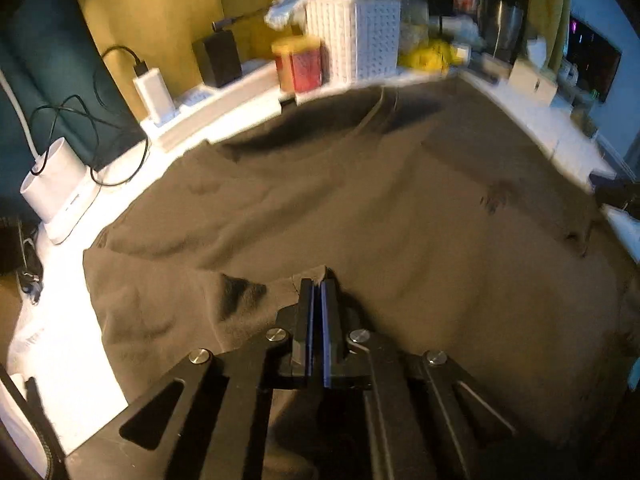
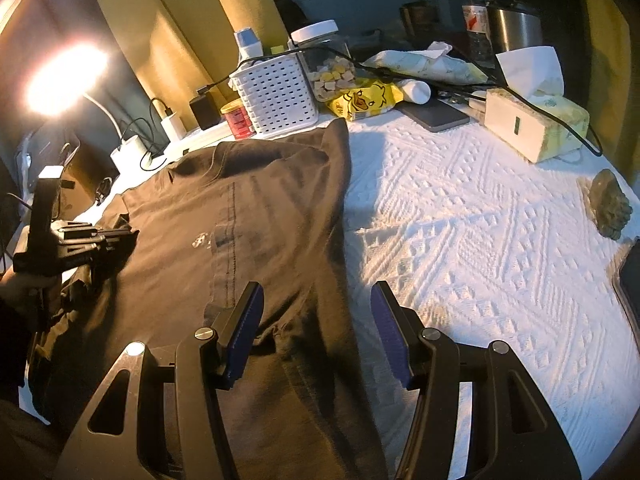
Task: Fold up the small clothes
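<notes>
- A dark brown garment [image 2: 248, 216], apparently a small T-shirt, lay spread on a white textured cover [image 2: 480, 208] over the work surface, reaching from the near edge back to the clutter at the far side.
- Its right edge ran straight, while its left side was bunched and lifted, which suggested a fold being started from that side.
- The left gripper [image 1: 318, 286] had its two pads pressed together on a raised peak of the brown cloth, pinching a fold near the garment's left edge; in the right wrist view it [image 2: 116, 234] appeared at far left, gripped by a person's hand [image 2: 24, 280].
- The right gripper [image 2: 316, 312] hung above the garment's near right edge with its blue-lined pads spread wide and nothing between them, probably waiting to take the opposite edge.
- Behind the garment stood a white perforated basket [image 2: 276, 96]; a cable draped over it, and its contents could not be made out.
- Beside the basket a clear jar [image 2: 326, 64] with a white lid held small pale and yellow chunks.
- A small red tin [image 2: 238, 120] with a yellow rim sat to the basket's left; its contents were hidden.
- A tissue box [image 2: 536, 128] sat at the far right with a white tissue standing out of its top.
- A plastic water bottle [image 2: 476, 16] stood upright at the back; how full it was could not be told.
</notes>
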A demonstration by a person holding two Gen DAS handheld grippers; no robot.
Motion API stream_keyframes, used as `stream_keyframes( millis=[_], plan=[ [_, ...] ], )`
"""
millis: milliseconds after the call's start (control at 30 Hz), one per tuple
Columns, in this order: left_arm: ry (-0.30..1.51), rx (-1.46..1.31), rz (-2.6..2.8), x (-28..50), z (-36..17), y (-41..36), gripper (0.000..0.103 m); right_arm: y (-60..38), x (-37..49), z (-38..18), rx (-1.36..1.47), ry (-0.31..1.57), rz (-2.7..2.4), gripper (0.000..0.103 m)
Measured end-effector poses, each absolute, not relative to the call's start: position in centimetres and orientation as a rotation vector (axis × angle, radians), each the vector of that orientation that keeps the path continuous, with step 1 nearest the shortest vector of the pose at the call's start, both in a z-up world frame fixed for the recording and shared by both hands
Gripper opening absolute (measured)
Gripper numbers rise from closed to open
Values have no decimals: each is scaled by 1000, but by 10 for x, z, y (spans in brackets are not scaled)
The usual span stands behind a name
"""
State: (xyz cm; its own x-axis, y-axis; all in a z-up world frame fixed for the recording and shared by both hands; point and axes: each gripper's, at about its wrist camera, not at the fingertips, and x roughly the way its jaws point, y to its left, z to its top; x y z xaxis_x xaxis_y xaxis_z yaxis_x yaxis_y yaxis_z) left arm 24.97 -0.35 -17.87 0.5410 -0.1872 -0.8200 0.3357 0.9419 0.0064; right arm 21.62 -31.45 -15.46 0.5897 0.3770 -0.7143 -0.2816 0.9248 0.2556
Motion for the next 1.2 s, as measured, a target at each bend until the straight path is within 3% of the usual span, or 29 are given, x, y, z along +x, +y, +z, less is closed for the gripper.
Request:
stream_keyframes(
  millis=[133,533,567,633,667,700,1200],
  plan=[
    [881,106,-381,245,-163,-9,1,-315,217,-157,121,863,381,59],
    [939,129,-320,206,-155,5,8,-307,210,-156,115,860,388,59],
    [942,133,-307,200,-156,10,13,-305,209,-155,113,859,391,59],
    [947,132,-281,189,-158,19,33,-301,206,-153,107,852,399,59],
    [948,121,-275,184,-159,23,52,-299,206,-152,105,850,403,59],
    [946,105,-271,179,-161,28,63,-297,204,-151,100,846,407,59],
    [1002,70,-396,138,-187,21,63,-278,179,-137,58,823,423,59]
  ],
)
